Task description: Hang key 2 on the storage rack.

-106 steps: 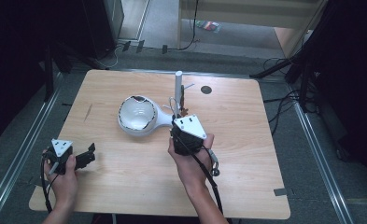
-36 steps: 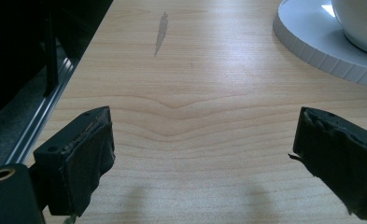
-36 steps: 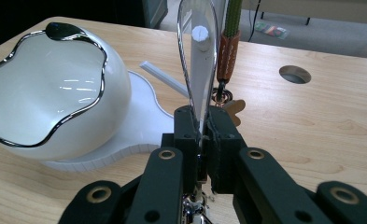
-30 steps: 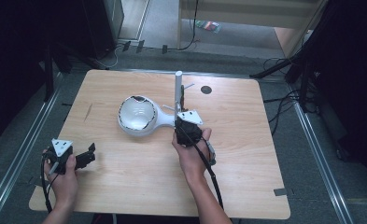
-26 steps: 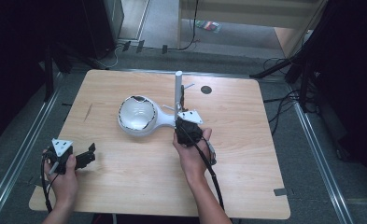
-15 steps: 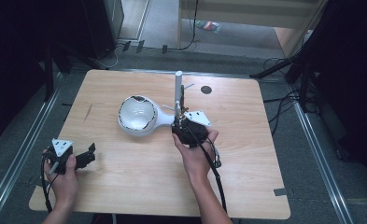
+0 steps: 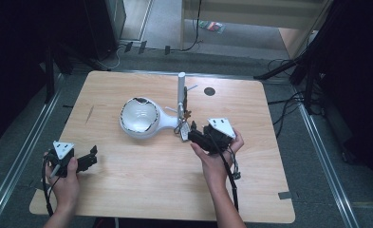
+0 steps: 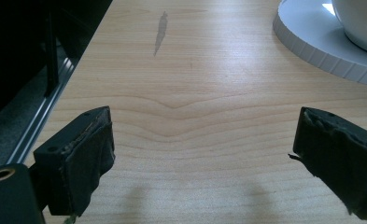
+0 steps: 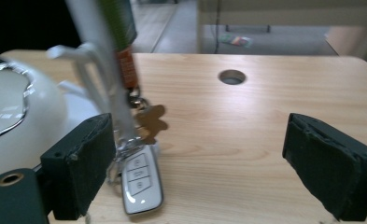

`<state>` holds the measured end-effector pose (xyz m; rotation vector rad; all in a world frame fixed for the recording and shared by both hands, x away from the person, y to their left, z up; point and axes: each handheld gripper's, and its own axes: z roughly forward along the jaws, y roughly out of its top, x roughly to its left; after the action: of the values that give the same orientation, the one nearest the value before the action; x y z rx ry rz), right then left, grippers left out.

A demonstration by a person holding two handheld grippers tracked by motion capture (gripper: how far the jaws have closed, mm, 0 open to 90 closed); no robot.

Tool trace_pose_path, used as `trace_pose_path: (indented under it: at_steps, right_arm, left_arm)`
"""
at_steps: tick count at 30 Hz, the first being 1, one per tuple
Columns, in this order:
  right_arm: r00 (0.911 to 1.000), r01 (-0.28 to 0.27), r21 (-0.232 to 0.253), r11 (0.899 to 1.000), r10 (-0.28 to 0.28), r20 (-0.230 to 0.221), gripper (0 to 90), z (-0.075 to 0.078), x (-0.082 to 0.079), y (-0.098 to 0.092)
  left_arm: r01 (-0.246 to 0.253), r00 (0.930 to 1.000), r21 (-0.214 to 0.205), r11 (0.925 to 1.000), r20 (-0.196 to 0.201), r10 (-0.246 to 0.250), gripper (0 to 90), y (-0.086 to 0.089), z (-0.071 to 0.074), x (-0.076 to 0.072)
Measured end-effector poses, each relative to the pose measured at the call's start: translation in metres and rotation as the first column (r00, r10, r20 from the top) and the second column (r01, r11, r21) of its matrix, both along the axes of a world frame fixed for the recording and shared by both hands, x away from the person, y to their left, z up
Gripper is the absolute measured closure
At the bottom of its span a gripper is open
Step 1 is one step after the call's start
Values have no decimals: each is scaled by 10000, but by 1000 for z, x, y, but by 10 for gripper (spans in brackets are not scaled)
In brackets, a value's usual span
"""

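Note:
A white stand has a bowl [image 7: 137,116] on a round base and an upright post [image 7: 181,90] with a side hook. From the hook [image 9: 81,51] hangs a green and orange strap [image 9: 127,70] with a key ring and a white car key fob [image 9: 141,184], whose lower end is down at the table top. My right gripper [image 7: 194,134] sits just right of the fob [image 7: 184,129]. Its jaws have just been opening, and nothing is between them [image 9: 200,163]. My left gripper [image 7: 90,157] rests open at the front left, with bare wood between its pads [image 8: 202,163].
A round cable hole [image 7: 209,91] lies in the table behind the post. The stand's ribbed base [image 8: 312,39] is ahead and right of the left gripper. The table's left edge and a metal floor rail [image 8: 41,121] run close beside the left gripper.
The right gripper has let go of the key fob, opened wide and drawn away to the right of the post. The left gripper stayed where it was.

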<state>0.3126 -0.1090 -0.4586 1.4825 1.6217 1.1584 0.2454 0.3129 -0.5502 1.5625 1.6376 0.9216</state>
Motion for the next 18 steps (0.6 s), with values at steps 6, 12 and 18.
trace_pose_path:
  at_steps: [6, 12, 18]
  right_arm:
    - [9993, 69, 239, 9997, -78, 363, 61, 1, -9, -26]
    - [9990, 341, -56, 9994, -339, 284, 61, -6, -15, -43]
    - [9988, 466, -346, 9983, -461, 145, 60, -13, -20, -58]
  left_arm:
    - [13, 10000, 27, 10000, -15, -13, 56, 0, 0, 0]
    - [7, 10000, 59, 10000, -3, -7, 56, -1, 0, 0]
    - [47, 10000, 150, 9999, -24, -47, 57, -1, 0, 0]
